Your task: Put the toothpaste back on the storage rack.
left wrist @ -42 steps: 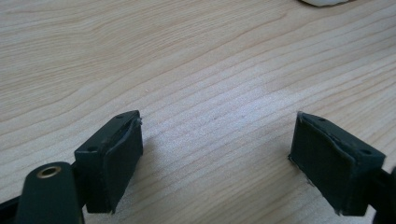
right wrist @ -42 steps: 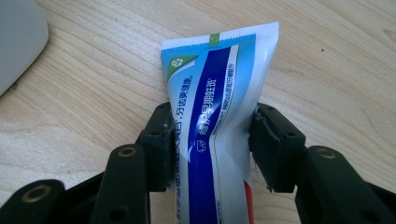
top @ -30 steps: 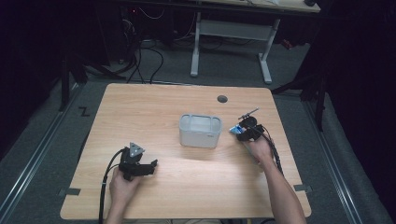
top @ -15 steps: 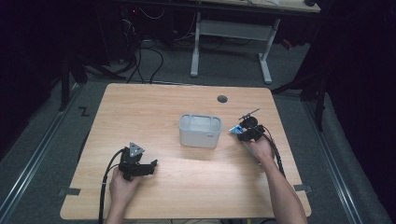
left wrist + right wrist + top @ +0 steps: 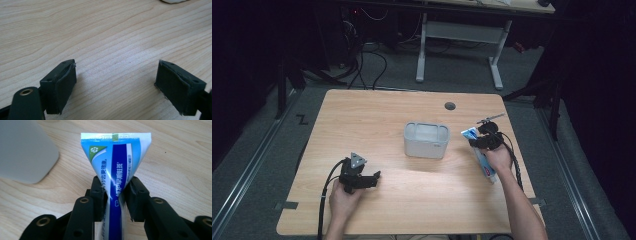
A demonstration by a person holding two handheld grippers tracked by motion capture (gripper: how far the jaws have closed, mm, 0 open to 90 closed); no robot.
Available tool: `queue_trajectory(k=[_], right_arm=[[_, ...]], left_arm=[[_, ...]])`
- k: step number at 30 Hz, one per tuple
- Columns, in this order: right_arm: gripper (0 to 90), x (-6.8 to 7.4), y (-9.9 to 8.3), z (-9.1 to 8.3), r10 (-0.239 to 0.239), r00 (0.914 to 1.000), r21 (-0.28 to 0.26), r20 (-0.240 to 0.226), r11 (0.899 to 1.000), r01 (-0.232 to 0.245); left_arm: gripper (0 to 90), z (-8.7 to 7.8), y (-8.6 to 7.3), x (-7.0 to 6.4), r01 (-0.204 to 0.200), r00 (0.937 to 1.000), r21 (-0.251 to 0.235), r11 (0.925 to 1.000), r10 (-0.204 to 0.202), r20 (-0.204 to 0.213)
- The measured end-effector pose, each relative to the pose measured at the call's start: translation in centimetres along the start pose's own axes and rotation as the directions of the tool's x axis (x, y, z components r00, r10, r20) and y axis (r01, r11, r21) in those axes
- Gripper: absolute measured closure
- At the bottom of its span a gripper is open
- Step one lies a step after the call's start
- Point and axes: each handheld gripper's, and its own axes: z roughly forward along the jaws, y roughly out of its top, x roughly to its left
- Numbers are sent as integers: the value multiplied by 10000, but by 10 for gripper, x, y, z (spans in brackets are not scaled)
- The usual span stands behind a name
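Nothing moved, right hand-held gripper (image 5: 115, 195) pinching glossy flat-crimped toothpaste tube (image 5: 116, 157)

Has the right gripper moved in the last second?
No. The right gripper, shut on the toothpaste tube, sits at the same spot beside the grey container as before.

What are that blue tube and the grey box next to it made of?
The toothpaste tube looks like glossy plastic laminate: it creases where the right gripper pinches it and has a flat crimped end. The grey box looks like matte moulded plastic, with rounded corners, though I can't be sure.
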Motion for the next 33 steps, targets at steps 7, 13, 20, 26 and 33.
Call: queue_trajectory(k=[7,13,20,26,33], right_arm=[[732,-6,-4,-16,344,9970,-343,-693,9987,-368],[739,-13,-10,-33,737,9888,-1004,-1299,9911,-871],[743,-12,-14,-47,573,9843,-1717,-1670,9814,-863],[744,-7,-17,-62,336,9829,-2549,-1809,9637,-798],[743,-1,-19,-72,4,9835,-2847,-1812,9571,-529]], left_arm=[[172,0,0,0,3,10000,-3,10000,-3,0],[172,0,0,0,4,10000,-2,10000,-4,0],[172,0,0,0,0,10000,-3,10000,0,-1],[172,0,0,0,-1,10000,-3,10000,1,-3],[172,0,0,0,-6,10000,0,10000,6,-5]])
